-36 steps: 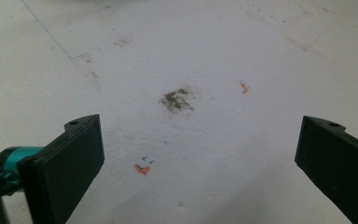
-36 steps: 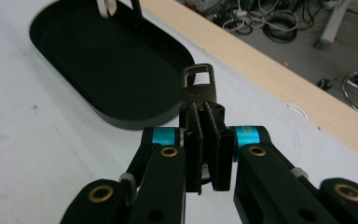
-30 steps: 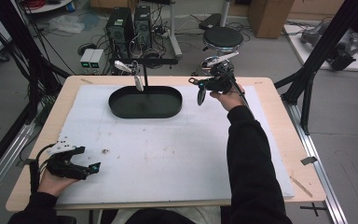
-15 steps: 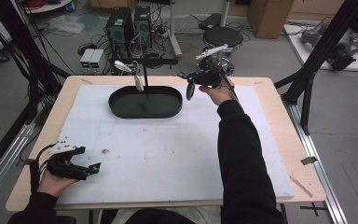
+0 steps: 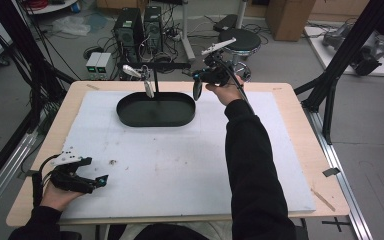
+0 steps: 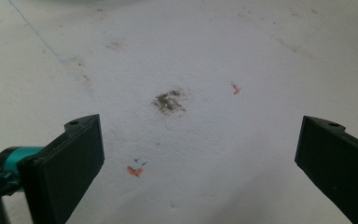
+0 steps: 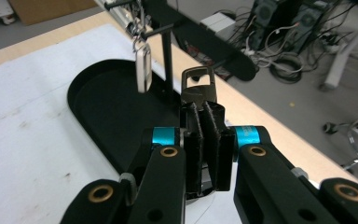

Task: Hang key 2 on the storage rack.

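A black oval tray (image 5: 130,119) lies at the far middle of the white mat, and a thin black stand (image 5: 156,82) with a crossbar rises from it. A white fob (image 5: 149,89) (image 7: 143,67) hangs from that bar. My right gripper (image 5: 198,81) (image 7: 204,112) hovers by the tray's right end, under the bar's right tip. It is shut on a dark fob with a metal clasp (image 7: 197,78), whose clasp sticks out past the fingertips. My left gripper (image 5: 99,180) (image 6: 200,154) rests open at the near left, with bare stained mat between its jaws.
The white mat (image 5: 180,165) covers most of the wooden table (image 5: 300,110). A small dark smudge (image 5: 113,161) (image 6: 169,101) marks the mat near the left gripper. Computers, cables and a stool (image 5: 237,41) stand on the floor beyond the far edge.
My right gripper has carried the dark fob left and slightly away, from right of the tray to its right end by the crossbar. The left gripper has stayed still.
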`<act>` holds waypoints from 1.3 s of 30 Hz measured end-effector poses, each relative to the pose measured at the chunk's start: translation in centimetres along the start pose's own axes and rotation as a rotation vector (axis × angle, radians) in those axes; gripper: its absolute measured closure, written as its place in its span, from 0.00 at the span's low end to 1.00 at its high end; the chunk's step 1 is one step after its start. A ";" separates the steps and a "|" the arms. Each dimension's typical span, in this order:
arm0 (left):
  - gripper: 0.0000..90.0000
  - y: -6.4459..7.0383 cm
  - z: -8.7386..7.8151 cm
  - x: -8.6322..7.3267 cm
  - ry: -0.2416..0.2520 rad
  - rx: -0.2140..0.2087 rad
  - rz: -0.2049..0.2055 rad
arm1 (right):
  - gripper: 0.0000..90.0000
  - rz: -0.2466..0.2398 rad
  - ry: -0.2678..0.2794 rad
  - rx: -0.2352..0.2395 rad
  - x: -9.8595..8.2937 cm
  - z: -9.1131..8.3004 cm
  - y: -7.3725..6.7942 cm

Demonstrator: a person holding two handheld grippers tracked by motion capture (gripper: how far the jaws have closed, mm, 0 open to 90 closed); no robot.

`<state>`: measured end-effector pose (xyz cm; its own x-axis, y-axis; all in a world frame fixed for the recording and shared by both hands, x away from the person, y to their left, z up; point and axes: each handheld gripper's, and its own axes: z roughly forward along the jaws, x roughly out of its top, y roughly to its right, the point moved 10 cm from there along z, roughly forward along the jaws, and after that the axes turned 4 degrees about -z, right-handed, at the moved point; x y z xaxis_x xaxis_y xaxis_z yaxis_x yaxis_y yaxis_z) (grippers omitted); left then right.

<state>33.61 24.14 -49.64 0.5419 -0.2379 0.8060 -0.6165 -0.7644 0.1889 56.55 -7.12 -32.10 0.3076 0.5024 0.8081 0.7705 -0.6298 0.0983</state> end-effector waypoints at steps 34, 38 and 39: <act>0.02 -0.7 0.2 0.1 0.014 0.054 0.013 | 0.95 0.098 -0.093 -0.221 -1.2 5.8 1.4; 0.02 -0.8 0.1 0.2 0.018 0.050 0.009 | 0.91 0.130 -0.088 -0.196 -1.5 6.2 1.3; 0.02 -0.8 0.1 0.2 0.020 0.050 0.008 | 0.86 0.130 -0.085 -0.187 -1.6 6.2 1.2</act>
<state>34.28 24.63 -49.64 0.5248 -0.2325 0.8189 -0.5912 -0.7916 0.1542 60.41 -4.98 -36.83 0.4493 0.4526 0.7702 0.6070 -0.7872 0.1085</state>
